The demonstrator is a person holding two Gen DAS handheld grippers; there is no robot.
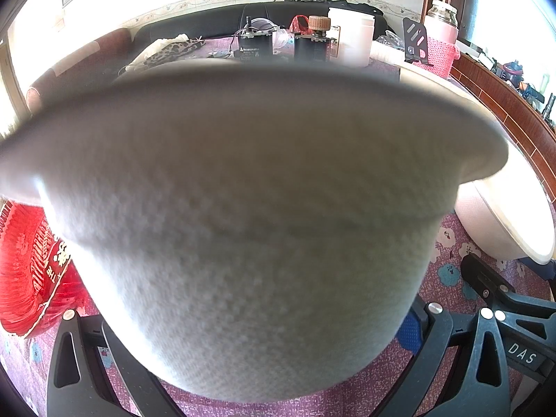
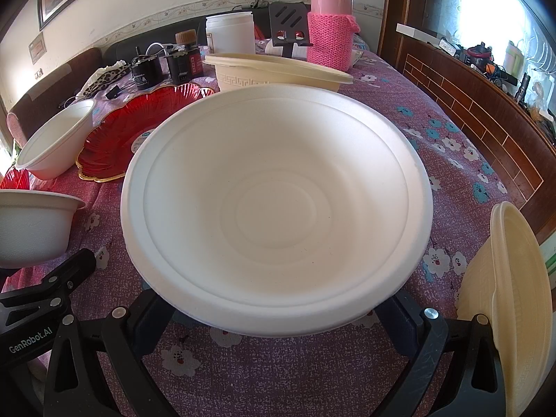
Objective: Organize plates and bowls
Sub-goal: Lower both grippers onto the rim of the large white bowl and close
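White pulp bowls: three — one large, two small.
Cream plastic bowls: two — one with a key-pattern band at the back, one tilted on edge at the right.
Red scalloped glass plates: one whole; a further red edge at far left, kind unclear.
Pink flasks in knitted sleeve: one.
White lidded jars: one.
Black slotted spatulas: one.
Black cylindrical motors: two.
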